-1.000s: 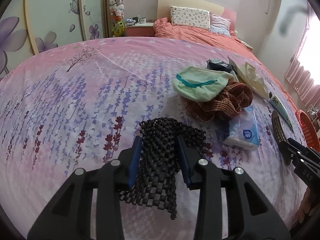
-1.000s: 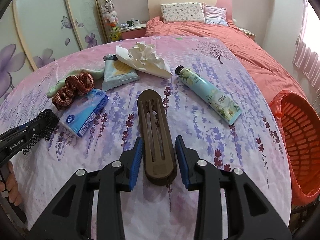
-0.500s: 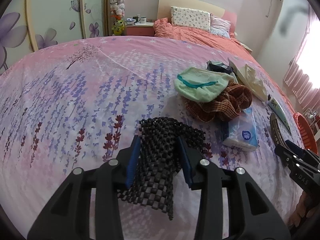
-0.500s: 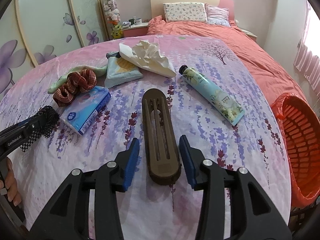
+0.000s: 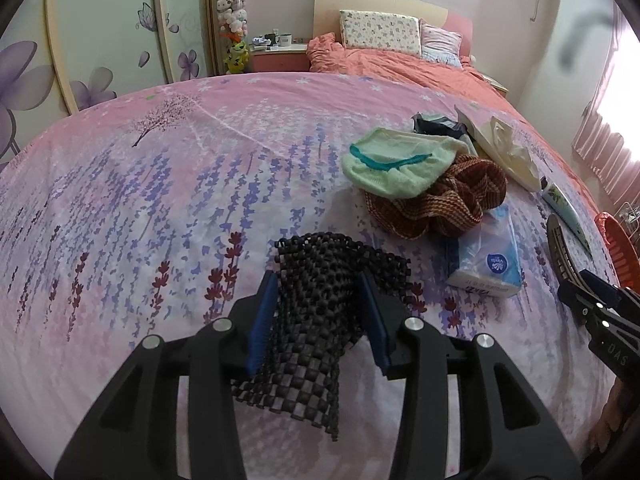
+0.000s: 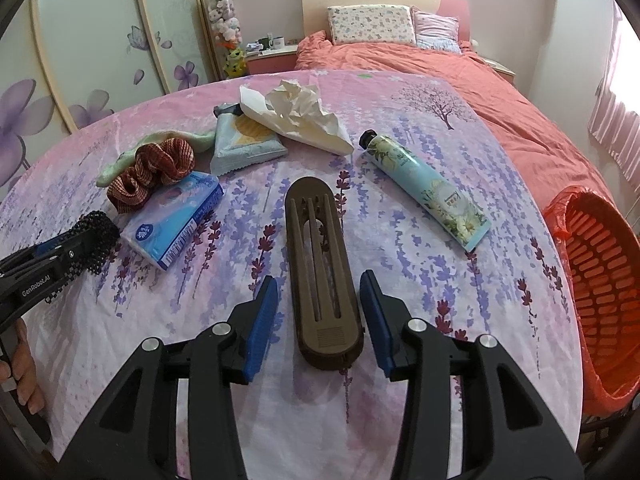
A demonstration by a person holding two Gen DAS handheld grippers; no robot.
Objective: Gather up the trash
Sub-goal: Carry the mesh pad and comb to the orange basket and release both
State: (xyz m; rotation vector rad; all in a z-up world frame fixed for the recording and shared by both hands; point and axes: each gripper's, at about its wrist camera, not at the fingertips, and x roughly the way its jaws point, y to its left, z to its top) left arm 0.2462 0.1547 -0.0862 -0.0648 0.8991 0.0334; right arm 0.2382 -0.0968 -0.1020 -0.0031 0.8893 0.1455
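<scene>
My left gripper [image 5: 320, 316] straddles a black mesh mat [image 5: 320, 292] on the floral cloth; its jaws stand apart with the mat between the pads and hanging slack below. My right gripper [image 6: 318, 320] is open around the near end of a brown slotted tray [image 6: 320, 264] lying flat, with gaps on both sides. A crumpled tissue on a white wrapper [image 6: 300, 114], a snack packet [image 6: 244, 144], a tissue pack [image 6: 176, 220] and a hand cream tube [image 6: 424, 188] lie beyond. An orange waste basket [image 6: 600, 280] stands at the right edge.
A red-brown scrunchie [image 6: 152, 172] and a green cloth [image 5: 396, 164] lie near the tissue pack. The left gripper shows in the right wrist view [image 6: 72, 252]. A bed with an orange cover [image 6: 420, 56] stands behind the table.
My right gripper opened off the brown tray, which now lies flat between the pads. My left gripper's jaws widened around the mesh mat.
</scene>
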